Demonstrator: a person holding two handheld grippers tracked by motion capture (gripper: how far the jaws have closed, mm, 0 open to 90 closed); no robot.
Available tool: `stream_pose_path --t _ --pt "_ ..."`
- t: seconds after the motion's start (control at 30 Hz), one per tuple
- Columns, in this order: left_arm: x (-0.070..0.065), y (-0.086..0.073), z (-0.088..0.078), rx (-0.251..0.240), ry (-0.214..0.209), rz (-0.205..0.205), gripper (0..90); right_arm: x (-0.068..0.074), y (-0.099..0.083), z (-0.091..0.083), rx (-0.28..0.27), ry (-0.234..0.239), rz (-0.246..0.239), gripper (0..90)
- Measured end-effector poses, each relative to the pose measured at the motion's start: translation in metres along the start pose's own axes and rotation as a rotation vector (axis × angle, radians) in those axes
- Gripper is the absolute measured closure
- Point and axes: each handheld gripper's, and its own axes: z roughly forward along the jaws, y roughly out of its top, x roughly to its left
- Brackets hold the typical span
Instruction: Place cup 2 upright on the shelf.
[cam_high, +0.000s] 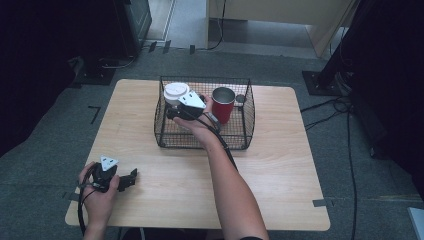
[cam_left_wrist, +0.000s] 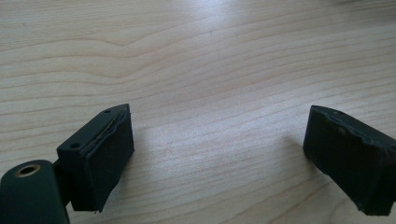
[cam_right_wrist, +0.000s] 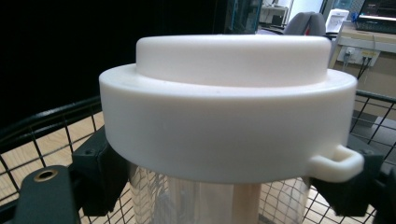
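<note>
Currently the right gripper is closed around a clear jar just under its white lid, at the back-left of the wire basket on the table. Judged step: taking the jar out of the basket, or setting it in; which of the two cannot be told.

Recommendations:
- Keep the jar upright; travel straight up or down so lid and base miss the basket rim.
- Keep clear of the red cup, which stands near, to the right in the basket.
- Hold below the lid's overhang so it guards against slipping.

Condition of jar: clear, smooth wall; thick white stepped lid seated level, with a small loop tab at one side. Contents not discernible.

Left gripper rests idle on the table's near-left corner, jaws wide apart, holding nothing.
</note>
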Motion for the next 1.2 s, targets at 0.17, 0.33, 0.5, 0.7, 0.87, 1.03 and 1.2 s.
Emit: stream_pose_path --t 0.17,0.33,0.5,0.7,0.87,1.03,1.2 --pt "0.0 0.0 0.0 0.0 0.0 0.0 9.4 -0.002 -0.003 0.0 0.013 -0.004 0.003 16.4" --pt "0.0 0.0 0.0 0.0 0.0 0.0 9.5 -0.004 -0.004 0.001 0.029 -0.012 0.007 16.4" --pt "0.0 0.0 0.0 0.0 0.0 0.0 9.5 -0.006 -0.005 0.0 0.03 -0.007 0.013 16.3" --pt "0.0 0.0 0.0 0.002 0.0 0.002 9.5 -0.013 -0.003 -0.004 0.056 0.011 0.031 16.2" --pt "0.0 0.0 0.0 -0.001 0.0 0.0 9.5 -0.015 -0.005 -0.008 0.057 0.033 0.013 16.1" --pt "0.0 0.0 0.0 0.0 0.0 0.0 9.5 -0.017 -0.005 -0.009 0.06 0.063 -0.002 15.9" --pt "0.0 0.0 0.0 0.0 0.001 0.001 9.5 -0.022 -0.005 -0.012 0.066 0.1 -0.027 14.6"
